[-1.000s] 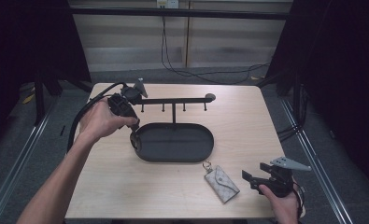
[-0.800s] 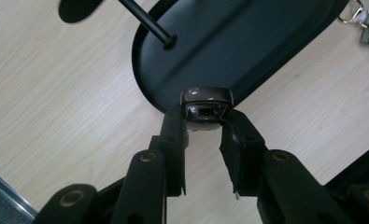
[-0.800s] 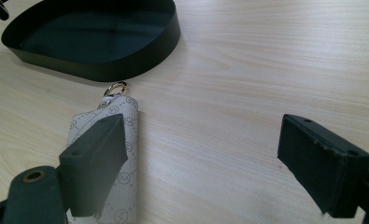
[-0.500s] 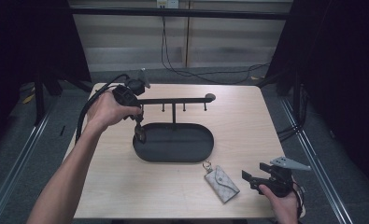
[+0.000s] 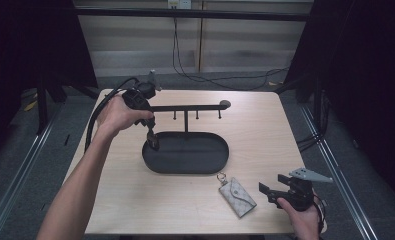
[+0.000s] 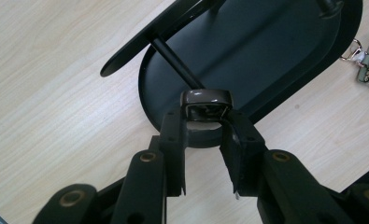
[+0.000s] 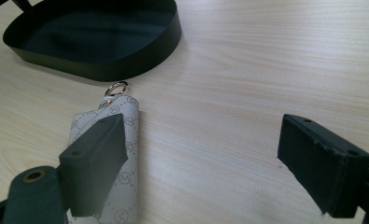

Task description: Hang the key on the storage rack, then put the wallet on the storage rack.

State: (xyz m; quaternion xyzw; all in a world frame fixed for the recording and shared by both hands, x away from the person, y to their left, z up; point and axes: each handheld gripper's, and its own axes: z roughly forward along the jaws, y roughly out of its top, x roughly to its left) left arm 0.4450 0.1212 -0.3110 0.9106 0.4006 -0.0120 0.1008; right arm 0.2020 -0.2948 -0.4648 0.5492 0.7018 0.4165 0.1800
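Note:
My left gripper (image 5: 152, 140) points down over the left end of the black oval tray (image 5: 195, 169). It is shut on a small glossy dark-brown piece (image 6: 205, 99), seen in the left gripper view just above the tray's rim (image 6: 147, 100). A black stand with a hook bar (image 5: 185, 107) rises from the tray. A pale patterned key pouch (image 5: 237, 196) with a metal ring lies on the table in front of the tray. My right gripper (image 5: 272, 184) rests just right of it, open; in the right gripper view its left jaw overlaps the pouch (image 7: 131, 163) and nothing is between the jaws.
The light wooden table (image 5: 265, 130) has bare room right of the tray. A cable (image 5: 97, 112) trails from the left gripper off the table's left side. Dark floor and rails surround the table.
The left hand has shifted a little to the right and slightly down with the brown piece held, now nearer the tray's inside. The right hand has stayed still.

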